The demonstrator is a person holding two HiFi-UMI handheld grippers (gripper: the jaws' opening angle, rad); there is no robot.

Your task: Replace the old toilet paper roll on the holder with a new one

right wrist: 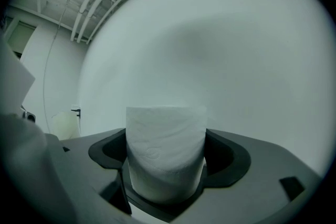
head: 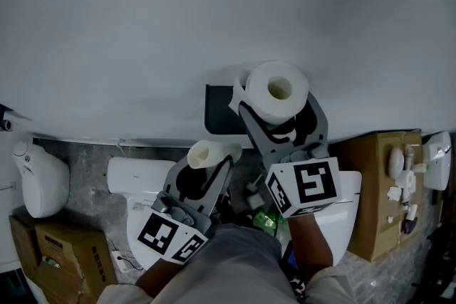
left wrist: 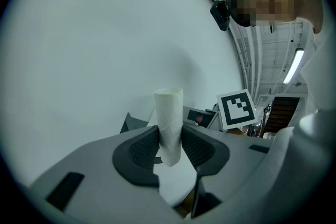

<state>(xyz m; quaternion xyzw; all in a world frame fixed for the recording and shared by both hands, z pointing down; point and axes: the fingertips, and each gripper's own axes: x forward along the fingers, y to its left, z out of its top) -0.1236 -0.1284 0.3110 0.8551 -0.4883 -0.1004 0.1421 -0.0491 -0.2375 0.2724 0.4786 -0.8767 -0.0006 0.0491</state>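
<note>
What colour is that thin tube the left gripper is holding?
Off-white, a pale cream tube; the left gripper view shows it best.

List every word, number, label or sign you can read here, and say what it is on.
No readable text anywhere.
Marker cube on the right gripper: black-and-white square code, no letters.
Marker cube on the left gripper: the same.
Cardboard box at right: any print is too small to read.

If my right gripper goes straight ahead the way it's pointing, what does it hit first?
Probably the white wall: beyond the toilet paper roll in the right gripper, nothing else shows ahead, though depth is unclear.
</note>
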